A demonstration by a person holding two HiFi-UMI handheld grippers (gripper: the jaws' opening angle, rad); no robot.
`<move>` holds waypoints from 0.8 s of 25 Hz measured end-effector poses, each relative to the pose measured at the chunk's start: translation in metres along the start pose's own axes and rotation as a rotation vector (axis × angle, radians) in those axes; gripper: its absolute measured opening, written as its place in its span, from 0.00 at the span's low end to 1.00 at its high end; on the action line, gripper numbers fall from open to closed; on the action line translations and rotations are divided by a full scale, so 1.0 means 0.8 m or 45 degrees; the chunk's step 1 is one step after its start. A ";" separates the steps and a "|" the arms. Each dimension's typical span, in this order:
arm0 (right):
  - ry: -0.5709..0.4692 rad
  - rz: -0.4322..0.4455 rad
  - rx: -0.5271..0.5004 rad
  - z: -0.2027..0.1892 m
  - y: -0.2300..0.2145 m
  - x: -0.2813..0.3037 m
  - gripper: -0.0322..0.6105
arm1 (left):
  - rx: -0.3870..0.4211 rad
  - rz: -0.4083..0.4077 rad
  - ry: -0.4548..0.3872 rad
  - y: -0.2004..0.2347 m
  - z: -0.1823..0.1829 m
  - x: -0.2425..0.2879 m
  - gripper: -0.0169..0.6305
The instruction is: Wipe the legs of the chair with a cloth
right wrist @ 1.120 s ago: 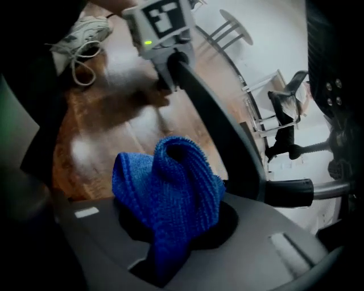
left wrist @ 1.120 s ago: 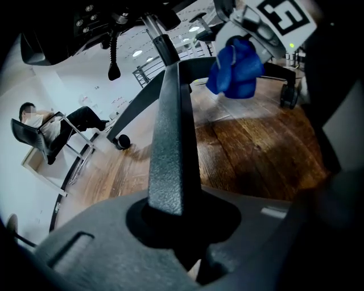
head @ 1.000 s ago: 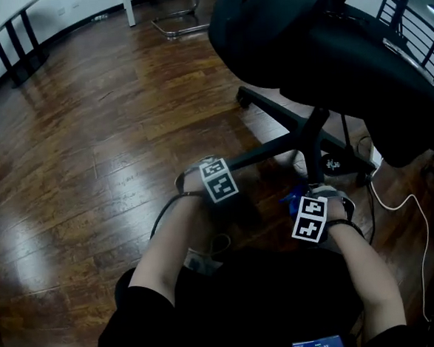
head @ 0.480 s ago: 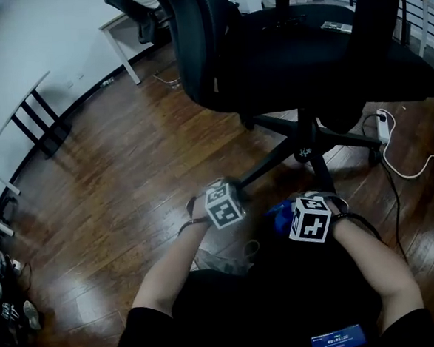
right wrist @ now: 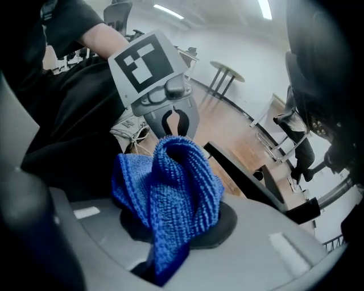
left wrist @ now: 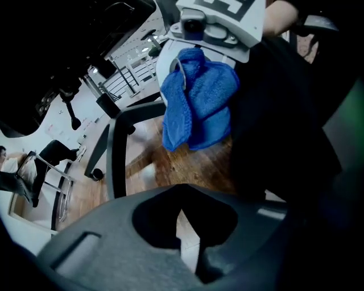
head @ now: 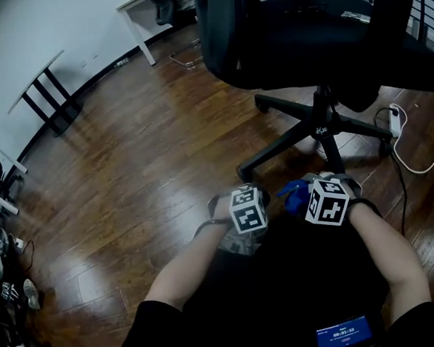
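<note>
- We see two grippers side by side, low over the wooden floor [head: 128, 175], each topped by one marker cube.
- The left gripper [left wrist: 185, 227] has just been closing; its jaws now meet with nothing between them.
- The right gripper [right wrist: 170, 244] is clenched on one blue knitted cloth [right wrist: 170, 187], which bunches up above its jaws.
- In the head view that cloth sits between the two grippers, near the chair's base; we cannot tell whether it touches a leg.
- One black office chair [head: 303, 29] stands ahead of us, and we count four legs of its star base.
- The nearest leg [head: 275, 150] ends just beyond the left gripper.
- One white power strip [head: 395, 119] lies at the right.
</note>
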State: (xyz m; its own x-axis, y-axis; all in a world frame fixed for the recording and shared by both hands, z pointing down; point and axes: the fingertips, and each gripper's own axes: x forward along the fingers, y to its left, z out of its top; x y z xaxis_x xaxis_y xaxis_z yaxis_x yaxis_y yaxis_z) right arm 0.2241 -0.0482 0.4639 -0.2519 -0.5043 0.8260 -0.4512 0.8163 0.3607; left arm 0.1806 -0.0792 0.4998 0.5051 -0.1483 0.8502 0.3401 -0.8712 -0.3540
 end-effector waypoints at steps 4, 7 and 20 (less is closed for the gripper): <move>0.042 -0.011 -0.008 -0.012 -0.010 0.001 0.17 | 0.042 -0.024 0.051 -0.007 -0.007 0.010 0.03; 0.052 -0.005 0.003 -0.017 -0.008 0.003 0.17 | 0.033 -0.025 0.052 -0.005 -0.007 0.011 0.03; 0.056 0.000 -0.006 -0.015 -0.005 0.002 0.17 | 0.040 -0.015 0.036 -0.003 -0.003 0.006 0.03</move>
State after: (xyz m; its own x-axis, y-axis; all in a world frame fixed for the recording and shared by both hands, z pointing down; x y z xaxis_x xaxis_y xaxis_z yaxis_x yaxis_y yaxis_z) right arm 0.2356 -0.0487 0.4695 -0.2138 -0.4916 0.8442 -0.4474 0.8175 0.3627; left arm 0.1804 -0.0786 0.5055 0.4784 -0.1516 0.8650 0.3706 -0.8581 -0.3554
